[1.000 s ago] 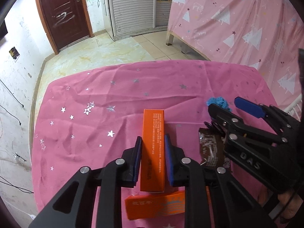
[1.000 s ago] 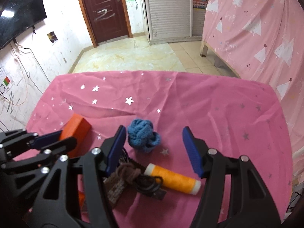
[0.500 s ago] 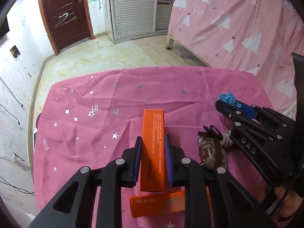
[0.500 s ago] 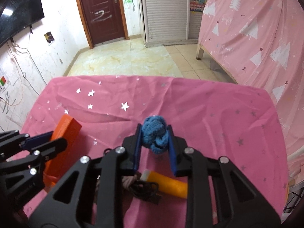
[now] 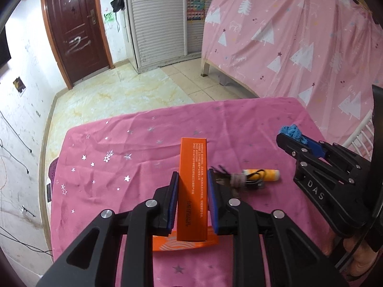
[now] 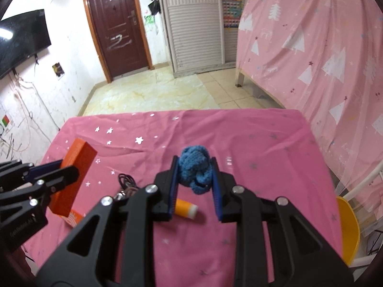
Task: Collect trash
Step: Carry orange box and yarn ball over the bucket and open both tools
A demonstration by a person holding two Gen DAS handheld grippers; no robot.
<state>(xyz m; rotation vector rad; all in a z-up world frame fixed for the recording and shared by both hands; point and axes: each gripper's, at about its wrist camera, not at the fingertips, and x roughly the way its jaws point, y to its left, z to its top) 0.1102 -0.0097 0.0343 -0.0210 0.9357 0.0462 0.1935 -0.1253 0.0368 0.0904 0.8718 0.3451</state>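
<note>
- My left gripper (image 5: pixel 192 202) is clamped on the orange box (image 5: pixel 193 186), its fingers (image 5: pixel 174 201) nearly together against the long sides. The box points toward twelve o'clock and hangs clear of the pink desk (image 5: pixel 119 157). To carry it well I should keep it level and squeeze evenly, since most of its length juts past the pads.
- A second orange carton (image 5: pixel 186 241) lies flat on the desk at six o'clock from the held box.
- At three o'clock of the box, a dark tangle (image 5: pixel 237 179), perhaps a cord and wrapper in this blur, rests touching an orange tube (image 5: pixel 265 175).
- My right gripper (image 6: pixel 194 179) has just been closing on the blue knitted ball (image 6: pixel 196 168), which sits pinched between its fingers (image 6: pixel 215 179) near the tips, lifted off the desk. I should hold firm; the yarn is soft and could slip out.
- At four o'clock, beyond the desk edge, a yellow bin (image 6: pixel 349 224) looks the likely drop point.
</note>
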